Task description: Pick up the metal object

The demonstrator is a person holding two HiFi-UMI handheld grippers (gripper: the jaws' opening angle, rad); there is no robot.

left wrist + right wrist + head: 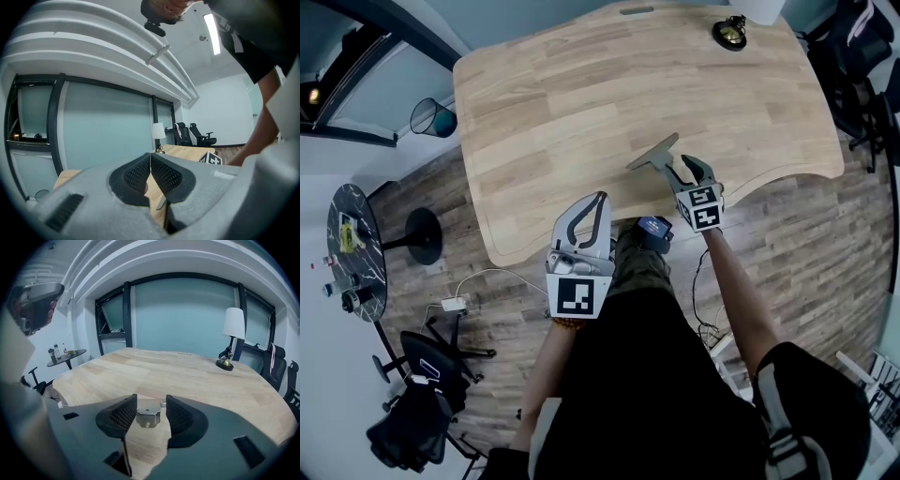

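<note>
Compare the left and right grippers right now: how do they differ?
The left gripper has its jaws pressed together with nothing between them; the right gripper has its jaws apart with the metal object between them. The right gripper reaches onto the table at the object; the left gripper hangs back by the table's near edge, away from it. Both are the same two-jaw build.

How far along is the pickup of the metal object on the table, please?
Done: the right tongs are in place, with the metal object between their open jaws near the front edge of the table. In hand: the grasp, as the jaws are not yet closed on it. Left: closing and lifting; the object appears to lie on the wood. The left tongs are shut and empty.
</note>
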